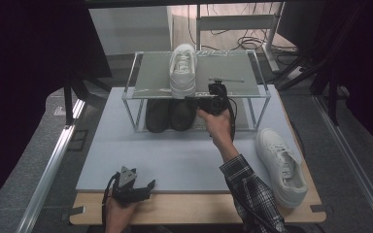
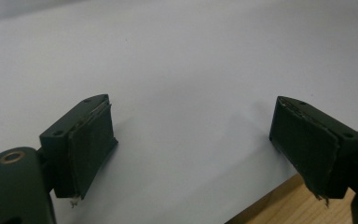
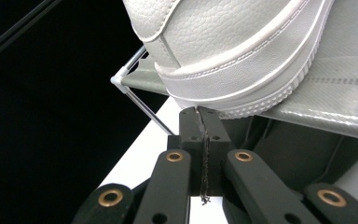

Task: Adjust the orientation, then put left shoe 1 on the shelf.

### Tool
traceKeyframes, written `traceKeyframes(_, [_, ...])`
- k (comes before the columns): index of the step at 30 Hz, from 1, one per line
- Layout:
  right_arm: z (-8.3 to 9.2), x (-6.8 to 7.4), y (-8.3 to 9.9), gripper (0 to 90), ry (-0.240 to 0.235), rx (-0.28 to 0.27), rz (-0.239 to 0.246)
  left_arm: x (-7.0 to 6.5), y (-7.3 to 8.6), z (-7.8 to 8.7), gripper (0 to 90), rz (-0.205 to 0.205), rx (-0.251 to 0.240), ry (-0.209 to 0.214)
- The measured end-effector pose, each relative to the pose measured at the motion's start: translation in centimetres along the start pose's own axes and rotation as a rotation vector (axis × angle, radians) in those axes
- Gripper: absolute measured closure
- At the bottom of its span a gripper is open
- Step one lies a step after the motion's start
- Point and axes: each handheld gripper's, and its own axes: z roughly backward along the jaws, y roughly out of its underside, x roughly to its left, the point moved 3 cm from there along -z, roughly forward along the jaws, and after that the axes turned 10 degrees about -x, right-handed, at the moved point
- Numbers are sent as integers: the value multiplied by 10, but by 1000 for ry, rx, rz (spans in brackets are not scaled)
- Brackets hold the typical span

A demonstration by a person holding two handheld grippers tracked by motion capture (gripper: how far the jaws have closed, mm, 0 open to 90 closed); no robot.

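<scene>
The left tongs [image 1: 135, 187] rested low at the near edge of the table [image 1: 194, 201], held in the person's left hand [image 1: 119, 211]. Their jaws stood spread wide with nothing between them — in the left gripper view the two dark pads [image 2: 91, 142] hung over the pale mat [image 2: 182, 84] where it met the wooden edge.

To the right, near the front corner, a white shoe [image 1: 280, 162] lay on the mat [image 1: 175, 155] with its toe pointing away from the person, well apart from both tongs.

Farther out, the right hand [image 1: 218, 127], in a checked sleeve [image 1: 252, 194], reached to the front rail of the shoe rack [image 1: 258, 77]. The right tongs [image 1: 212, 99] were pressed together and pinched nothing. In the right gripper view their closed tips [image 3: 199, 114] sat just under the rubber heel of the second white shoe [image 3: 242, 51], right at the lip of the top shelf [image 3: 326, 93]; whether they touched the sole I could not tell.

That second white shoe [image 1: 183, 70] stood on the rack's top shelf, left of the middle, heel toward the person — toe toward the far side. Below it, on the lower level, a pair of dark shoes [image 1: 169, 115] sat side by side.
</scene>
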Motion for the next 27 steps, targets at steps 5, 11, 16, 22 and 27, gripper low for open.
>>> traceKeyframes(5, [-8, 3, 0, 891, -2, 3, 2, 0, 0, 0, 133, 0, 0, 0])
traceKeyframes(11, [-16, 7, 1, 891, -6, 9, 11, 0, 0, 0, 134, 0, 0, 0])
traceKeyframes(16, [-14, 8, 1, 889, -2, 15, 19, 0, 0, 0, 134, 0, 0, 0])
traceKeyframes(22, [-10, 14, 5, 797, -2, 57, 89, 0, 0, 0, 134, -1, 0, -1])
traceKeyframes(27, [-3, 17, 12, 649, 15, 69, 157, 0, 0, 0, 134, 3, -2, -2])
